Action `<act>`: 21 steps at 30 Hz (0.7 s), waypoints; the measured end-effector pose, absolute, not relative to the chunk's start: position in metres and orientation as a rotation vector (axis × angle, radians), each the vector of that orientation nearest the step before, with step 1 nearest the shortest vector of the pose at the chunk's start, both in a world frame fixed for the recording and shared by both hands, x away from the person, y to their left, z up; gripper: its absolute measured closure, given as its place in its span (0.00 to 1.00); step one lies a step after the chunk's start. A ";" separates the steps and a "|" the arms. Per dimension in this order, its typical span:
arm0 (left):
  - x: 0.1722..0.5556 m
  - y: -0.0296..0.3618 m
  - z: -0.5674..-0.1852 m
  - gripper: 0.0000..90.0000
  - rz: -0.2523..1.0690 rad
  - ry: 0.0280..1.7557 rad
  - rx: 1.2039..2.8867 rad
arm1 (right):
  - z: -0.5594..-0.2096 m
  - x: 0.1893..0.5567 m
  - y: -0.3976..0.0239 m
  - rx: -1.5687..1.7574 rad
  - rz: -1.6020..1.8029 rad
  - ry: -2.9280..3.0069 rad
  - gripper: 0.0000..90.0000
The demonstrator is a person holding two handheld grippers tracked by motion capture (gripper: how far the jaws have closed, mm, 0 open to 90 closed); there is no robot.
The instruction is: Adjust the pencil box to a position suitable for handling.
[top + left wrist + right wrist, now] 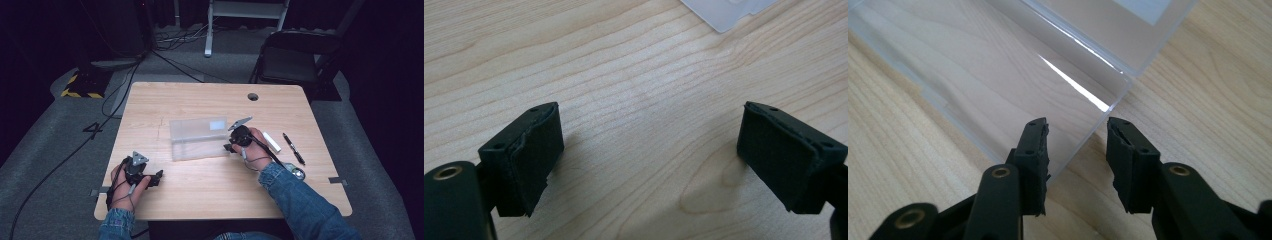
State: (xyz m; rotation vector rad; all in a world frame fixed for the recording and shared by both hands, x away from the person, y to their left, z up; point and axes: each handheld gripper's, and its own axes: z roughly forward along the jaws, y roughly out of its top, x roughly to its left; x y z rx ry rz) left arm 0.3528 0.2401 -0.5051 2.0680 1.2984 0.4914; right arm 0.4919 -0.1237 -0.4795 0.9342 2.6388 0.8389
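The right gripper [1075, 150] has its jaws narrowly parted astride the near edge of the clear plastic box [197, 138], whether touching it is hard to tell. The left gripper [649, 160] rests wide open over bare table [210, 190] near the front edge. A white block [271, 141] and pen [293, 148] lie right of the box.

Clear plastic case lying open on the desk

The clear plastic case [198, 137] lies flat near the middle of the wooden desk [210, 195], opened out so its two shallow halves sit side by side, joined along a hinge line. It is see-through and frosted-looking, with a pale rectangular label [217, 124] on the far half. One edge of the near half lies between the right gripper's [1077, 150] part-open jaws.
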 end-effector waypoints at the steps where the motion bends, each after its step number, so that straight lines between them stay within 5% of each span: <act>1: 0.353 0.240 -0.505 0.13 0.491 1.298 2.068 | -0.480 0.491 -0.123 0.931 0.840 2.641 0.69; 21: 0.354 0.240 -0.505 0.12 0.486 1.293 2.073 | -0.479 0.463 -0.142 0.933 0.829 2.652 0.65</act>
